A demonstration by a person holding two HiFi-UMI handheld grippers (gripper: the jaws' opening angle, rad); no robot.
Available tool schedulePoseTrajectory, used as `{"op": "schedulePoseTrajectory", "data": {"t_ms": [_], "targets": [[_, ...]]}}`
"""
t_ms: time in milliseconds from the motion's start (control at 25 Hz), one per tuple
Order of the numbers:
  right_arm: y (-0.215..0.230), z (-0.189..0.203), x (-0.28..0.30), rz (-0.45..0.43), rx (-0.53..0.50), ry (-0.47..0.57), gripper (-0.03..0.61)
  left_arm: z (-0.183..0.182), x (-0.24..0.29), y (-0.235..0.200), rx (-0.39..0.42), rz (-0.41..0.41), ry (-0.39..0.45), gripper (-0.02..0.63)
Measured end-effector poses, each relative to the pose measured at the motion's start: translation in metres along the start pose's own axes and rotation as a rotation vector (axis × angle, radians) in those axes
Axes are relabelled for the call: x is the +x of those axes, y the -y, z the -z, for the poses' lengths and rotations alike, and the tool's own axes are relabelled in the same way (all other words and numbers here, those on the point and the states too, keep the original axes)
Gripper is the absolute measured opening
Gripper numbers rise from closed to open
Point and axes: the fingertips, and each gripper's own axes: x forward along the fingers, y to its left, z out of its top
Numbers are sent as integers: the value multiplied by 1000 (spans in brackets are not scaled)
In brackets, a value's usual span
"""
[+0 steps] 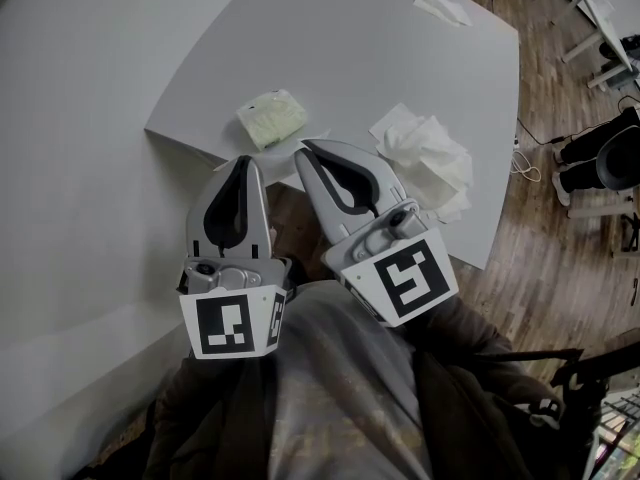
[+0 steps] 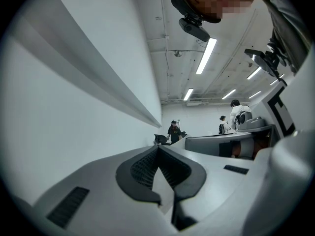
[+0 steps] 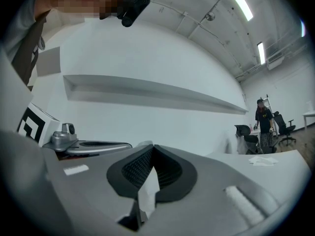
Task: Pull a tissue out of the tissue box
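A soft pale-green tissue pack lies on the white table near its front edge. To its right is a heap of loose white tissues. My left gripper and right gripper are held side by side close to my chest, tips just short of the pack and apart from it. In the left gripper view the left gripper's jaws meet at the tip. The right gripper's jaws also meet in the right gripper view. A pale sliver shows in the gap behind each tip; I cannot tell what it is.
Another loose tissue lies at the table's far corner. Wooden floor runs to the right, with a black chair base and desk legs. A white wall with a ledge stands ahead. People stand far off.
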Motion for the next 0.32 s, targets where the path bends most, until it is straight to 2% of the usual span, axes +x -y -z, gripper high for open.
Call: {"op": "schedulePoseTrajectory", "data": {"t_ms": [320], "targets": [[4,1,1,7,12,-4,2,1,3,2,0,7,-1,-3]]}}
